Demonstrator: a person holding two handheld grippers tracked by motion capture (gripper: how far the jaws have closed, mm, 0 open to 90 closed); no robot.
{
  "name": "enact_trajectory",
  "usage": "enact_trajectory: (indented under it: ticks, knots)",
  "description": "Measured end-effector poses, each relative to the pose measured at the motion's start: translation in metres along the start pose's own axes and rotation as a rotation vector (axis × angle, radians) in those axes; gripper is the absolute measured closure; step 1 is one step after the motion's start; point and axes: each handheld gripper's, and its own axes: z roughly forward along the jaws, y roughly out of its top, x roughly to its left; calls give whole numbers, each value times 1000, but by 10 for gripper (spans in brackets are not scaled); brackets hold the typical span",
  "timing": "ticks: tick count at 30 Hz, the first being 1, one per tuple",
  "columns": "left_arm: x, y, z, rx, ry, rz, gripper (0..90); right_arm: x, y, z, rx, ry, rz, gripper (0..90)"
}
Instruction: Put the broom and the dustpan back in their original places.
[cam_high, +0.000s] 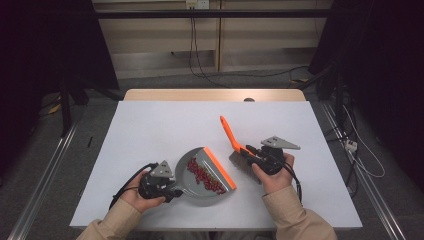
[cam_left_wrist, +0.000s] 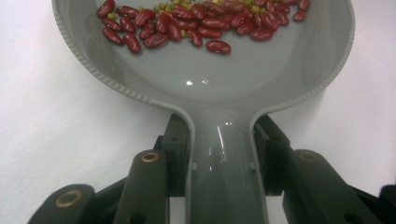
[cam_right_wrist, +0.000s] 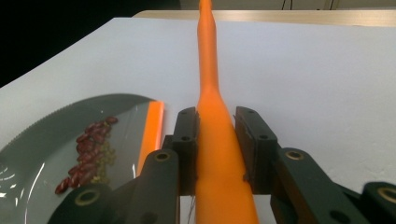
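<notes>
Grey dustpan (cam_high: 200, 175) with orange lip, dark red beans (cam_left_wrist: 187, 21), perhaps greenish bits; orange brush handle (cam_right_wrist: 217, 140).

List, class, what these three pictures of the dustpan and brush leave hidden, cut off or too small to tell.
- Brush bristles: high view, mostly hidden behind the right hand-held gripper.
- Brush handle tip: right gripper view, cut off by the top edge.
- Dustpan lip: left gripper view, cut off by the top edge.
- Small greenish bits among the beans: too small to identify.
</notes>
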Motion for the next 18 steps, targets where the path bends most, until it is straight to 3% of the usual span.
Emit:
enact_trajectory:
  ticks: [4, 6, 8, 9, 11, 12, 16, 18]
  knots:
    - [0, -2, -1, -27, 37, -14, 635, -2, 0, 0, 4, -7, -2, 713]
    - [2, -2, -1, -53, 16, -28, 635, -3, 2, -1, -1, -7, -16, 714]
    - [3, -2, -5, -60, 42, -24, 635, -4, 3, -2, -12, -16, -20, 714]
    - [5, -2, -5, -74, 23, -30, 635, -4, 4, -3, -13, -20, -24, 714]
    - [6, -2, -8, -79, 46, -42, 635, -7, 5, -4, -21, -18, -20, 714]
    - [7, -2, -8, -89, 35, -46, 635, -9, 6, -5, -23, -18, -15, 714]
    - [12, -3, -11, -98, 76, -68, 635, -17, 9, -8, -37, -42, -13, 715]
    - [16, -3, -13, -113, 74, -82, 634, -21, 12, -11, -38, -60, -26, 715]
